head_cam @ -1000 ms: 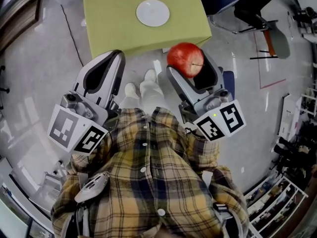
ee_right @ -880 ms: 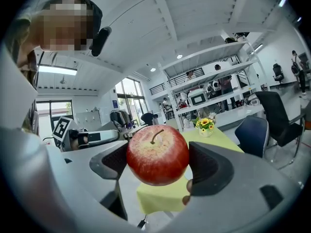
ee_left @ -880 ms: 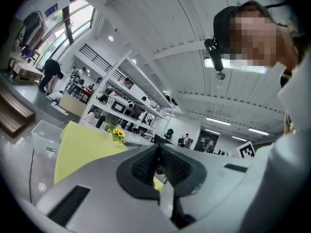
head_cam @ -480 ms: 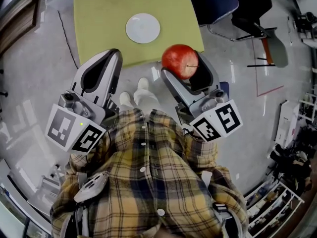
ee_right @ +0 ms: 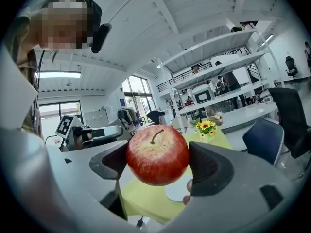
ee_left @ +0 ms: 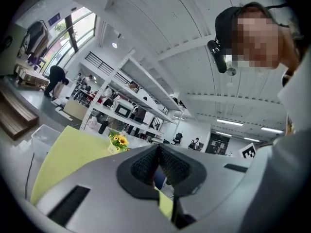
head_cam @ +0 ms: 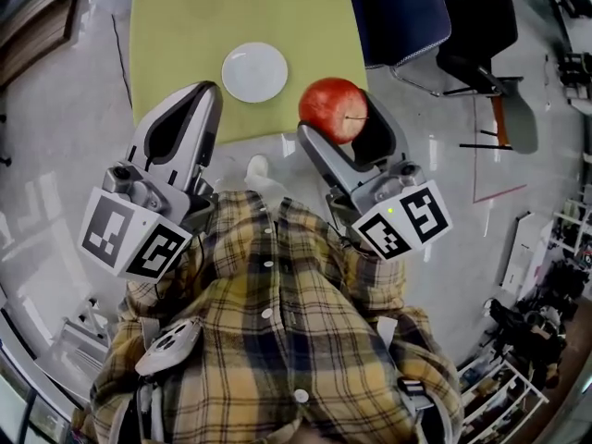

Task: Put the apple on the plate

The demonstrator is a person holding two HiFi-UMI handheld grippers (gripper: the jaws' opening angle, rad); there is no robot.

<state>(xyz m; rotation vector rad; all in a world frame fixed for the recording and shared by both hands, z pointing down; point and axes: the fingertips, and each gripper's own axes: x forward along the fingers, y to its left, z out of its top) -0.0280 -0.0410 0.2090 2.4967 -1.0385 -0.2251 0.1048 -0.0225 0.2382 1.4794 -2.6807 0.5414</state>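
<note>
So my right gripper (head_cam: 338, 123) is clamped on the shiny red apple (head_cam: 331, 107), holding it in the air just right of the round white plate (head_cam: 254, 72). My left gripper (head_cam: 205, 95) is pinched closed on nothing, just left of that plate, which sits on the yellow-green table (head_cam: 185, 26).

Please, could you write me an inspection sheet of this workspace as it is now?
Surface: yellow-green table.
Job's things: apple held in the air, not on the plate; white plate empty on the table.
Clutter: small sunflower pot at the table's far end.
Grippers: left gripper shut, empty; right gripper shut on the apple.
Cables: thin dark cable on the floor left of the table.
Surroundings: blue chair right of the table; shelves beyond.
</note>
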